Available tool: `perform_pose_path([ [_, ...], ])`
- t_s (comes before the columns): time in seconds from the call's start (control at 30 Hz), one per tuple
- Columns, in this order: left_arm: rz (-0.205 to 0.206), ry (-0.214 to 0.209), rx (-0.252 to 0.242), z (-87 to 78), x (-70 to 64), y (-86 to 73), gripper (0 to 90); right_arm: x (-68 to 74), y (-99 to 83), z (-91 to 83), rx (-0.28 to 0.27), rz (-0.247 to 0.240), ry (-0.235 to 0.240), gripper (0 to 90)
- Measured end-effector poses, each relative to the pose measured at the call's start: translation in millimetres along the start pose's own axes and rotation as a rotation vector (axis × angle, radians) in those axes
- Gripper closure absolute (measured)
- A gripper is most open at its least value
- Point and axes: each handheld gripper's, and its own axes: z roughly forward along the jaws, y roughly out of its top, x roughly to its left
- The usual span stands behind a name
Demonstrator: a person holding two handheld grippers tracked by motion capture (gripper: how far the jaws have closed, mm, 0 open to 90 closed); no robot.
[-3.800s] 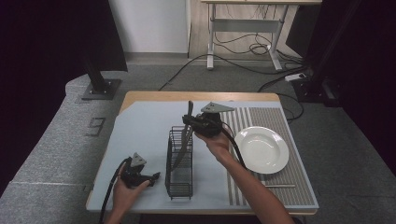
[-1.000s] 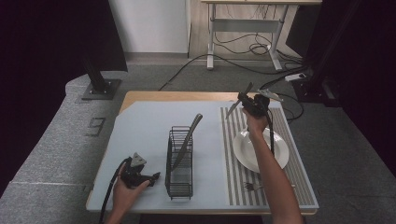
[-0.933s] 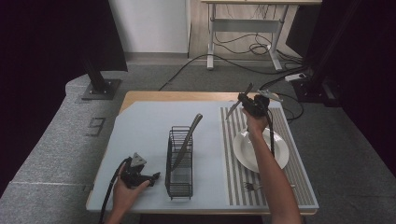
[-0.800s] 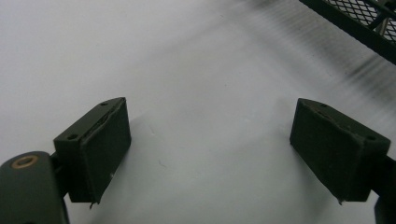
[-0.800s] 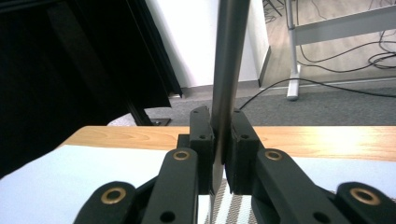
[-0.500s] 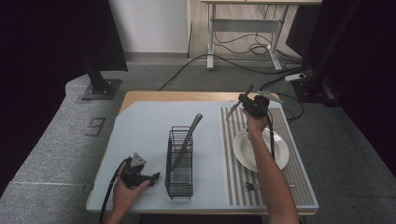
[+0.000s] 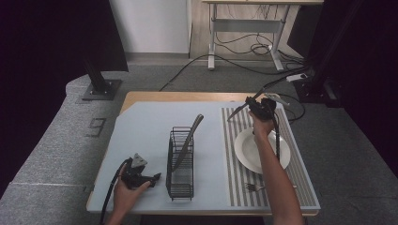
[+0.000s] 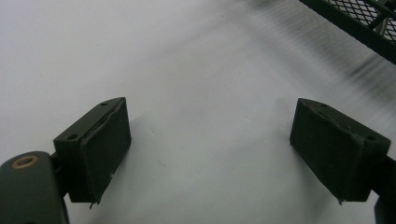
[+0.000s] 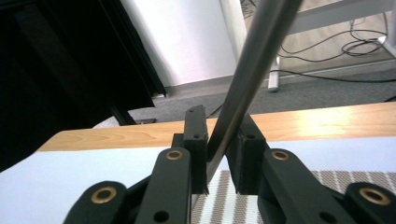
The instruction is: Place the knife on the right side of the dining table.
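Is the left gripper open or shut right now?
Open. The left gripper has its jaws spread wide apart over the table, with nothing between them.

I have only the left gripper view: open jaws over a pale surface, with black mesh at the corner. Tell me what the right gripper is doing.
Observer: The right gripper is shut on a slim metal utensil.
Operator: Give me its position.
Observer: It is over the far end of the striped mat, beyond the white plate.
Operator: Now tell me what that mesh is.
Observer: It is a wire rack. A second utensil leans out of it, toward the table's far side.
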Motion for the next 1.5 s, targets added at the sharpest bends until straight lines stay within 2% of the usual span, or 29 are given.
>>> perform_pose_path([
  [0.2,0.001,0.000,0.000,0.0,0.0,0.0,11.8,-10.1,-2.7,-1.1,0.010,0.032,-0.023,77.1],
  [0.5,0.002,0.001,0.002,-0.1,-0.1,0.0,11.8,-21.4,-5.2,2.5,0.023,0.033,-0.052,74.1],
  [0.73,0.002,0.001,0.002,-0.1,-0.2,0.0,11.8,-32.1,-8.2,3.4,0.042,0.087,-0.071,72.6],
  [0.9,0.003,0.001,0.002,-0.1,-0.2,0.0,11.8,-38.9,-10.7,3.4,0.068,0.120,-0.084,70.6],
  [1.1,0.003,0.001,0.002,-0.1,-0.2,0.0,11.8,-46.1,-13.8,4.4,0.106,0.121,-0.105,66.5],
  [1.37,0.003,0.001,0.001,-0.1,-0.2,0.0,11.8,-54.7,-18.4,5.8,0.155,0.166,-0.149,61.6],
  [1.5,0.003,0.001,0.002,-0.1,-0.2,0.0,11.8,-59.0,-20.7,6.5,0.174,0.182,-0.156,59.5],
])
